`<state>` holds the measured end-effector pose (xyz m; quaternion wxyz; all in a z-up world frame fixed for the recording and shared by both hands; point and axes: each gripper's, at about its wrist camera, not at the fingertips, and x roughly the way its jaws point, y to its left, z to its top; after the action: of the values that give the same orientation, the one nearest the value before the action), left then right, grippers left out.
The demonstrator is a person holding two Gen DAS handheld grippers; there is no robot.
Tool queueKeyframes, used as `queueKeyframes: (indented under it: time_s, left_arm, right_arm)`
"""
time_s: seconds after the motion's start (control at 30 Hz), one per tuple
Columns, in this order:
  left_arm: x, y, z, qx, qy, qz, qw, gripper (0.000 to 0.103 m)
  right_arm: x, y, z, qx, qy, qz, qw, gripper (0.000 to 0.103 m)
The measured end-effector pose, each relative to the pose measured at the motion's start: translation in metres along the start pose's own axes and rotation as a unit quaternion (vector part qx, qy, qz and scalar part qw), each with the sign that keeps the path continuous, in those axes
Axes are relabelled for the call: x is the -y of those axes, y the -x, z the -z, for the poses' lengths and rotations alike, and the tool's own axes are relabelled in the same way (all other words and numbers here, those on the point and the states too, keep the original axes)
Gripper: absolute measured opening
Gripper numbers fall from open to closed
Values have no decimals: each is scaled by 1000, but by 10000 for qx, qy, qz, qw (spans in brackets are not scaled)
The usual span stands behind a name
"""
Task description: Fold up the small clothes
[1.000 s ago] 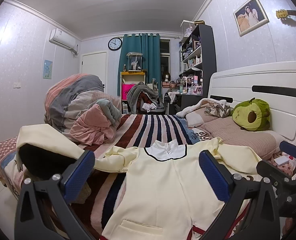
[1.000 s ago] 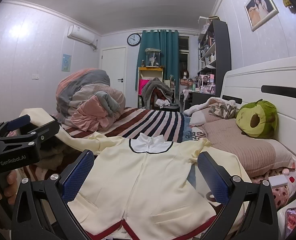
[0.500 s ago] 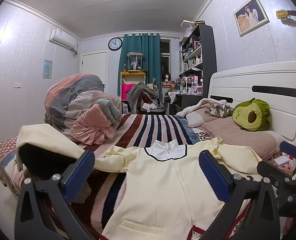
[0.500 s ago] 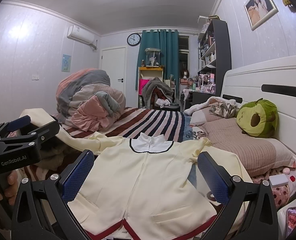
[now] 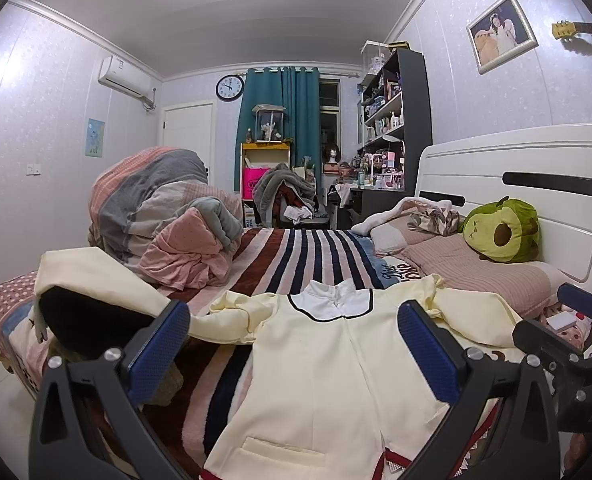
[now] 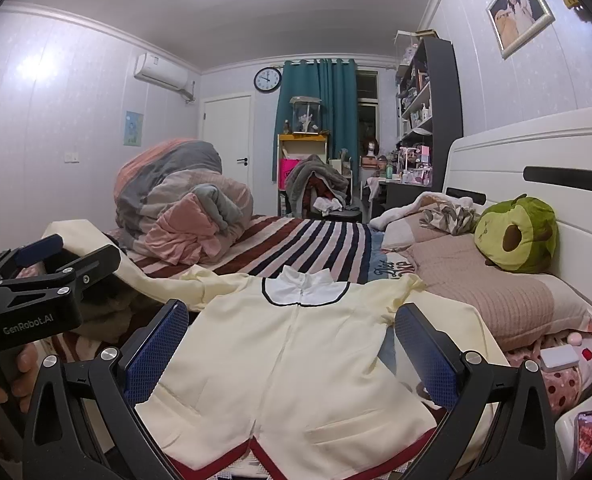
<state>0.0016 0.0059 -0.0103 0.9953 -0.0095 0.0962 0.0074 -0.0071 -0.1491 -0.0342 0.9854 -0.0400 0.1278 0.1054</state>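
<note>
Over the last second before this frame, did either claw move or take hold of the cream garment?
Nothing visibly changed. Both claws, left and right, hover open over the cream garment, which lies flat and unfolded on the striped bed, gripped by neither.

Cream garment (image 5: 328, 368): hem cut off by lower frame edge in both views; left sleeve end runs behind left gripper finger (image 5: 157, 344). Phone (image 6: 588, 436) screen clipped at right edge. Shelf items (image 6: 416, 112) too small to identify.
</note>
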Motion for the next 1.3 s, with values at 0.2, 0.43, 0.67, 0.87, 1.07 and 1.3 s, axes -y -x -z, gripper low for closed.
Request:
queueKeyframes:
  time_s: [0.2,0.43,0.67,0.87,1.07,1.3]
  left_arm:
    - [-4,2,1,-4,22,-33,10000,102]
    - [-29,-10,-2,-123,125,-223,9996,102]
    - [-87,-42,-7,-312,326,-561,9974,102]
    - [-157,-71,-14,-473,644,-959,9922,102]
    - [-226,-91,-16,-625,902,-1458,9832,102]
    - [-282,-114,-7,-870,984,-1819,9745,102]
  right_arm:
    - [-5,0,-1,-6,10,-13,10000,102]
    - [-26,-26,-5,-157,-55,-211,9996,102]
    - [-48,-70,-9,-410,-115,-378,9984,102]
    - [-60,-121,-10,-746,-215,-613,9951,102]
    - [-89,-164,-10,-1125,-148,-1046,9880,102]
    - [-117,-204,6,-1615,-174,-1538,9746,61]
